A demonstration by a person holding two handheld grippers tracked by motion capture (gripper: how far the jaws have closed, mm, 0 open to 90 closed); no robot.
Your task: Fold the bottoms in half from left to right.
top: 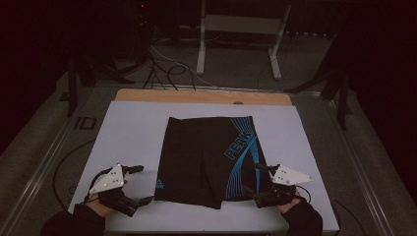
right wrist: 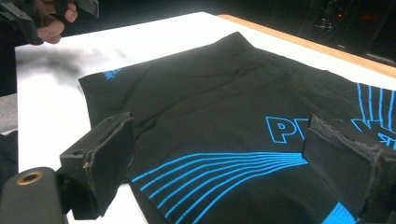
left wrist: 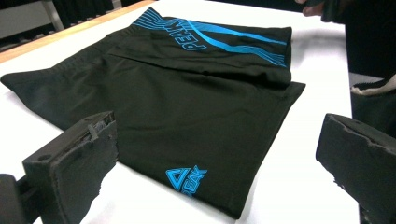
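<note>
Black shorts [top: 209, 160] lie flat between both gaping tongs.

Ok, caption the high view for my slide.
Black shorts lie flat on a white table, an open left gripper and right gripper at their near corners.

Black shorts [top: 204, 160] with blue print on a white surface [top: 133, 132]

Between the left tool [top: 139, 184] and right tool [top: 255, 179], both black with pale grey top plates, the shorts carry curved bright blue stripes and outlined "PEAK" lettering nearer the right tool, and a small blue triangle logo [left wrist: 186, 179] nearer the left tool.
</note>
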